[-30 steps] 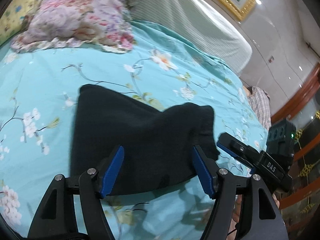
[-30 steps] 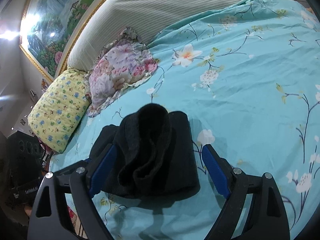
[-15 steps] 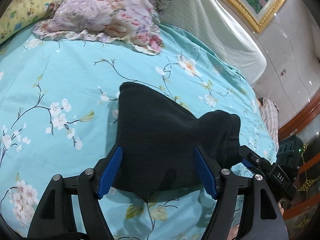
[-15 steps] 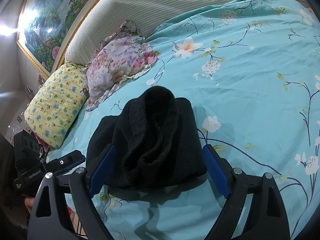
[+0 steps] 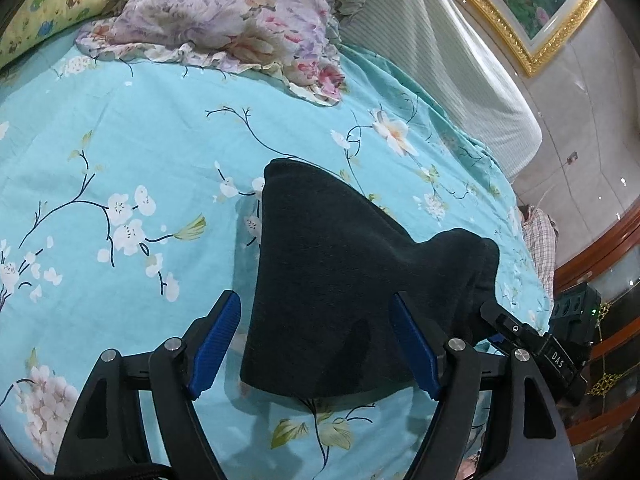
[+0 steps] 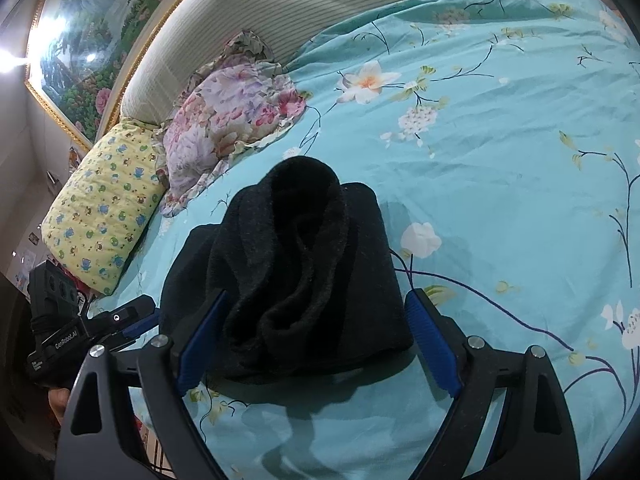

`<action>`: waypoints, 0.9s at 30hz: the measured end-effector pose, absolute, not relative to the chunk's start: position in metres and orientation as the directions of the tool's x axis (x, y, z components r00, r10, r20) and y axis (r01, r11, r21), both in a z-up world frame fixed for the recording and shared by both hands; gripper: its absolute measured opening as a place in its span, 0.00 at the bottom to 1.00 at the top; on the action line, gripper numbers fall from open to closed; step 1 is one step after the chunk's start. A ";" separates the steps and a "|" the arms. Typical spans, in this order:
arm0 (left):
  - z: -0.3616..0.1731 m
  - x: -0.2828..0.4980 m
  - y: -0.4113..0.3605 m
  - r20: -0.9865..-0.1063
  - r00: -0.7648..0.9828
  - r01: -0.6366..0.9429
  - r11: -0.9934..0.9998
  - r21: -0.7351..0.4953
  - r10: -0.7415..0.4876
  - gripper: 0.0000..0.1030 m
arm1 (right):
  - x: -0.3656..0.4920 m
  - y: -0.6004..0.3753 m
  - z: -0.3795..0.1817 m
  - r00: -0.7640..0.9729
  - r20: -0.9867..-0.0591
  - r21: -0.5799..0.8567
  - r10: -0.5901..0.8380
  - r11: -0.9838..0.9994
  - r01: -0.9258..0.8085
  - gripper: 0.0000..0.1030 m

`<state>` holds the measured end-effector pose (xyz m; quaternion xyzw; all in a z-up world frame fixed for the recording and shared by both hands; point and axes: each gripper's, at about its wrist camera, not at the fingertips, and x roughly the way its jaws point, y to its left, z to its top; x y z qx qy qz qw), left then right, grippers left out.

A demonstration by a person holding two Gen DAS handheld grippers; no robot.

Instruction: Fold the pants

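Black folded pants [image 5: 340,276] on turquoise bedspread [image 5: 120,140], left hand-held gripper [image 5: 316,344] and right hand-held gripper [image 6: 316,344] spread, holding nothing

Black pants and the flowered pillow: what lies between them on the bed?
Only bare turquoise sheet with printed blossoms lies between the black pants and the flowered pillow; they do not touch. Both wrist views show this gap.
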<state>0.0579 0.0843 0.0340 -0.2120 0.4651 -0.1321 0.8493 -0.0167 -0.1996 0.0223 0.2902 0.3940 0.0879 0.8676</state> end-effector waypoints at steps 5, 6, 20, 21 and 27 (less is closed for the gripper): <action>0.024 0.064 0.084 -0.747 0.514 0.007 0.873 -0.487 -0.421 0.76 | -0.012 -0.203 0.016 0.662 -0.640 0.581 0.391 0.810 0.082 0.86; 0.022 0.065 0.085 -0.749 0.513 0.004 0.873 -0.488 -0.420 0.76 | -0.011 -0.202 0.016 0.659 -0.642 0.580 0.392 0.810 0.082 0.86; -0.009 0.083 0.083 -0.763 0.483 -0.021 0.865 -0.501 -0.430 0.76 | 0.005 -0.212 -0.001 0.613 -0.645 0.625 0.456 0.776 0.081 0.74; -0.009 0.084 0.082 -0.763 0.483 -0.015 0.867 -0.498 -0.429 0.75 | 0.007 -0.213 -0.003 0.606 -0.637 0.642 0.477 0.763 0.075 0.68; -0.002 0.087 0.071 -0.743 0.478 0.050 0.858 -0.511 -0.469 0.45 | 0.007 -0.210 -0.005 0.600 -0.637 0.648 0.483 0.758 0.078 0.55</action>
